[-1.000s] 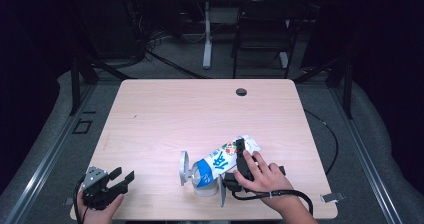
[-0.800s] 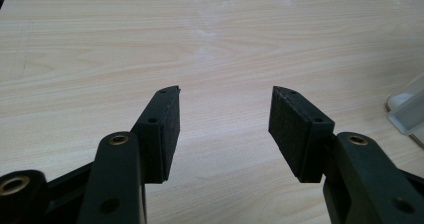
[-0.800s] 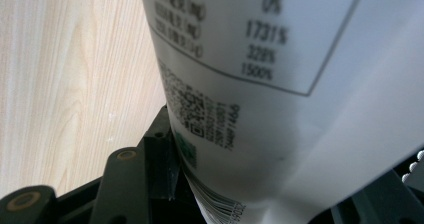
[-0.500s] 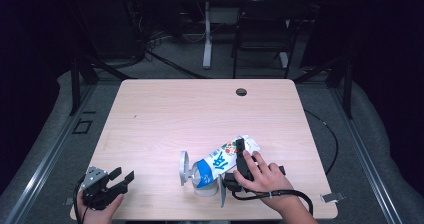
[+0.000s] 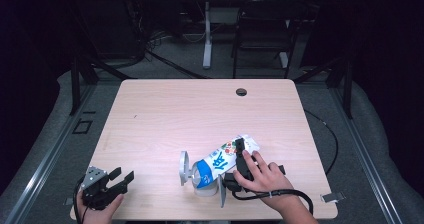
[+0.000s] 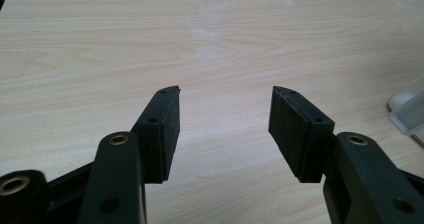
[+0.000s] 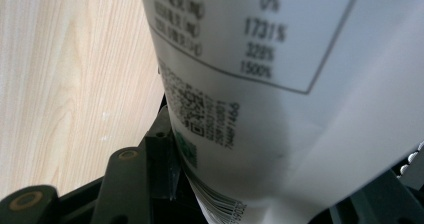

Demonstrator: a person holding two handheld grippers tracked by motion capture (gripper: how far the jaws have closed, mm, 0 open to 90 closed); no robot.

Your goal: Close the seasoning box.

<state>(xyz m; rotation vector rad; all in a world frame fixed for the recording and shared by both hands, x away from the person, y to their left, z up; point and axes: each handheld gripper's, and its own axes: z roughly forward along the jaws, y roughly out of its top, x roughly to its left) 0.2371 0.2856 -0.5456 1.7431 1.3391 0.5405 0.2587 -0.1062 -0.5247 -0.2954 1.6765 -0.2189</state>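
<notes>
Your right gripper [image 5: 227, 176] is clamped on the carton [image 5: 220, 163]: in the right gripper view the left pad sits hard against its printed side, with the label rising straight up from between the jaws. Your left gripper [image 5: 120, 180] is spread wide with nothing between its pads; its own view looks along bare wood.

The carton lies tipped over on the near half of the table [image 5: 165, 114], a little right of centre. Its long axis runs diagonally, the blue bottom end pointing near and left, the folded white top pointing far and right. From the high view your right hand [image 5: 260, 174] rests just right of the carton, fingers laid over the gripper body close to the top end, so the grip appears to cross the carton's width, not its length. The carton's bottom end seems to rest on or against a small clear stand [image 5: 187, 168]; I can't tell whether it touches the wood.

Your left hand [image 5: 97, 206] is at the near left corner, well apart from the carton, jaws aimed right and slightly far, toward it. The right hand is plainly the nearer one and already has the hold, so any lifting or righting falls to it, likely pivoting about that low blue end.
</notes>
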